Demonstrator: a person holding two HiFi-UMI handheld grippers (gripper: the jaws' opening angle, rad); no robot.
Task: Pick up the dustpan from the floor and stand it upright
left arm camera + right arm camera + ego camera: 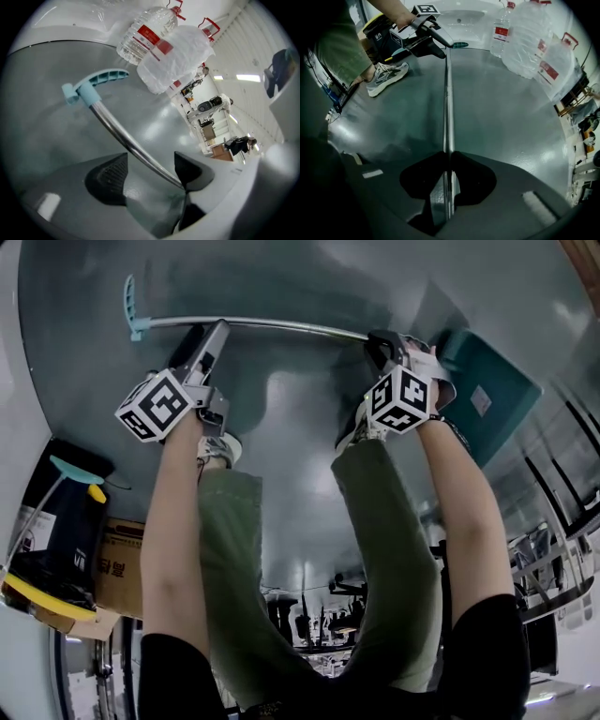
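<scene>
The dustpan lies flat on the dark green floor. Its teal pan [489, 390] is at the right, and its long metal pole [253, 326] runs left to a teal hook grip [131, 307]. My right gripper [380, 341] is shut on the pole [448, 112] close to the pan, both pads pressing on it [448, 164]. My left gripper [218, 332] stands open near the grip end. There the pole [117, 131] passes between its jaws [150, 159], close to the right pad [187, 168], and the teal grip [93, 84] lies beyond.
Large water bottles [145, 35], one under a plastic bag [176, 54], stand past the grip end [529, 37]. The person's shoes [386, 75] are beside the pole. A cardboard box [117, 568] and a black bin [56, 531] sit at the left.
</scene>
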